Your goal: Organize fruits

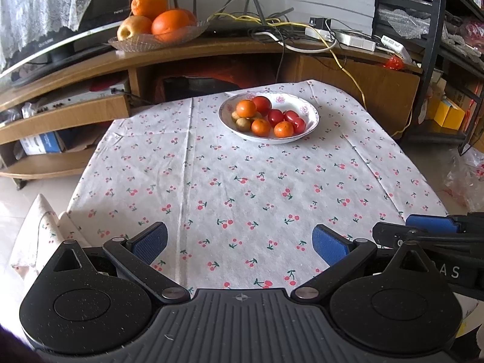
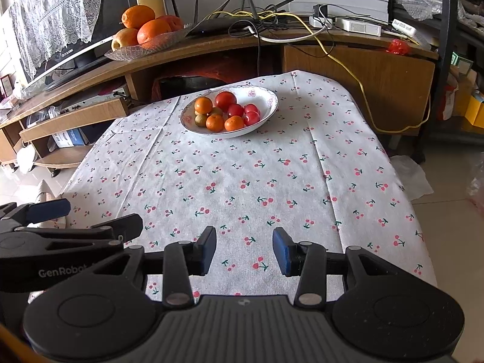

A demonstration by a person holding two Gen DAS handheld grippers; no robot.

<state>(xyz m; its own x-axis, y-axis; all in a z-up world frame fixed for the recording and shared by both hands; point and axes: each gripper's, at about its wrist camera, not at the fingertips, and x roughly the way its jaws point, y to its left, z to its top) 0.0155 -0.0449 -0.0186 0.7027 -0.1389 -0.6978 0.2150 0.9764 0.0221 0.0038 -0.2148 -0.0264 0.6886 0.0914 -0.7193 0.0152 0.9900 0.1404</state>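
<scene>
Right now both tools hang low over the near edge of the desk point(image 1: 242, 181), which is covered by a white cloth printed with small cherries. The left tool point(image 1: 240, 243) has its blue pads spread wide with nothing between them, and the right tool point(image 2: 245, 249) is also parted and empty, though its gap is narrower. They sit side by side: the right one's fingers show at the right edge of the left wrist view, and the left one's at the left edge of the right wrist view. The fruit to be sorted lies in a white bowl point(image 1: 305, 107) with a floral rim, at the far end of the desk and well apart from both tools. In it are small oranges point(image 1: 246, 108), red tomatoes point(image 1: 262, 104) and a few brownish-green fruits point(image 1: 243, 124), packed together and touching. Behind the desk, a wooden TV stand point(image 2: 211, 51) carries a glass dish point(image 2: 145, 47) heaped with large oranges and an apple, next to a tangle of cables and a router.
</scene>
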